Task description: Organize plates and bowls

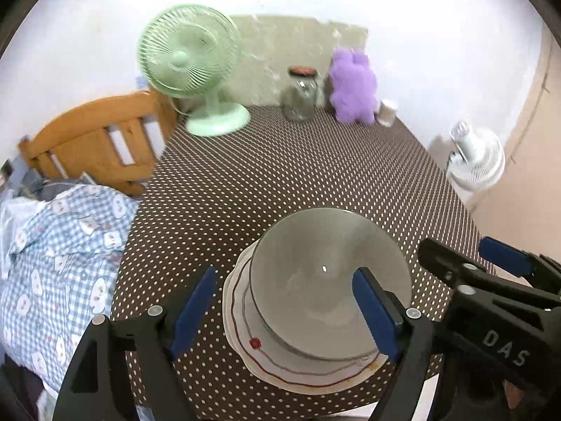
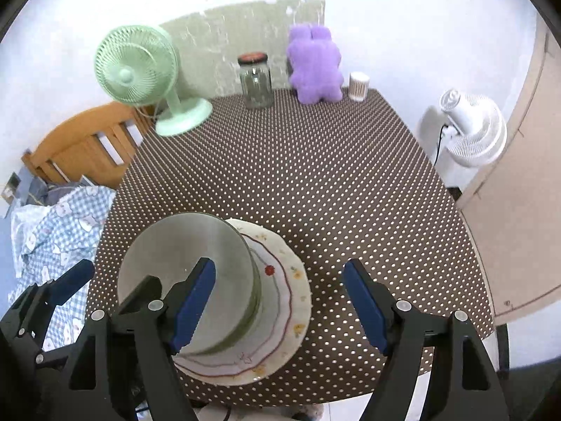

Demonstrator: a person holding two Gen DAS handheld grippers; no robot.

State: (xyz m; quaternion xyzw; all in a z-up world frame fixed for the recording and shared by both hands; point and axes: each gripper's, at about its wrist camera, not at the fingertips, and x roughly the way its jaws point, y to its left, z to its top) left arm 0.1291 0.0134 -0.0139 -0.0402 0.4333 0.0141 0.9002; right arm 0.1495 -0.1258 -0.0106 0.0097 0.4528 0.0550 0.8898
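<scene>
A grey-green bowl point(image 1: 326, 280) sits on a stack of white plates with a red wavy line point(image 1: 305, 365) near the front edge of the dotted table. My left gripper point(image 1: 287, 308) is open above the stack, one finger on each side of the bowl's near left part, holding nothing. My right gripper point(image 2: 280, 305) is open just right of the bowl point(image 2: 189, 273), over the plates point(image 2: 280, 315), its left finger in front of the bowl. The right gripper also shows in the left wrist view point(image 1: 491, 280), and the left gripper in the right wrist view point(image 2: 52, 301).
At the back of the brown dotted tablecloth point(image 2: 315, 175) stand a green fan point(image 2: 140, 77), a glass jar point(image 2: 256, 80), a purple plush toy point(image 2: 315, 66) and a small cup point(image 2: 358, 86). A wooden chair point(image 1: 98, 140) and checked cloth point(image 1: 59, 252) lie left; a white fan point(image 2: 470, 129) stands right.
</scene>
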